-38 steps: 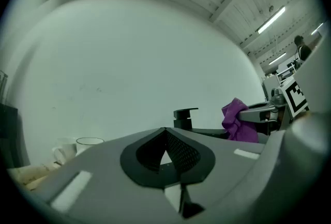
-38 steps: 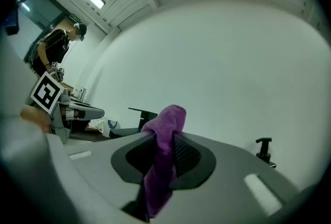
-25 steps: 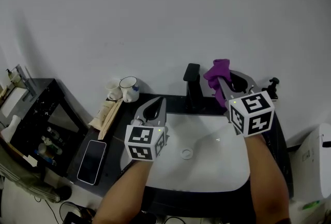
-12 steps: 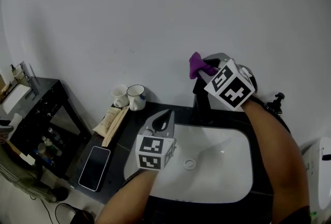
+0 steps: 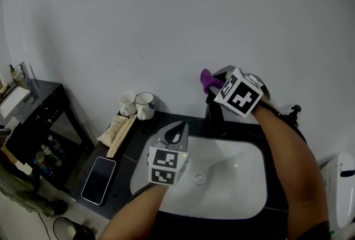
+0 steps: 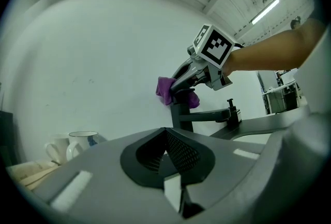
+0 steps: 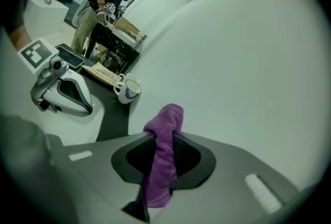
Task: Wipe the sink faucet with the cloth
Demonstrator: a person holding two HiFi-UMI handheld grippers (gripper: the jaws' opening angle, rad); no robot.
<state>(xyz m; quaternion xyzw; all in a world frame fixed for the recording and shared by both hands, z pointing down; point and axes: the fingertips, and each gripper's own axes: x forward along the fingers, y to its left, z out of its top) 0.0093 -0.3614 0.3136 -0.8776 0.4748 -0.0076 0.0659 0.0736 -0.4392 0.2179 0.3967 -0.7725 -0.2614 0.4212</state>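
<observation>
— What is changing since a second ago?
— The right gripper (image 5: 214,85) has been swinging in from the right of the faucet (image 5: 213,115) and is now hanging over its top, tipped toward the wall. The left gripper (image 5: 176,130) is hardly shifting at all.

— Is the right one still carrying the cloth (image 7: 162,157)?
— Yes. Its jaws are pinching the purple cloth between the pads, with one fold sticking out past the tips and the rest trailing back toward the camera.

— And where is the cloth sitting against the faucet?
— In the left gripper view it is bunching right at the top of the black upright, spilling to both sides of it, with the spout reaching out to the right below.

— What is the left gripper doing?
— It is hovering low over the near-left rim of the white sink (image 5: 244,200), jaws pressed together with nothing between them, pointing toward the faucet.

— Anything lying on the counter?
— Two mugs (image 5: 145,105) are standing by the wall on the left, and a phone (image 5: 99,179) is lying flat nearer the front edge.
</observation>
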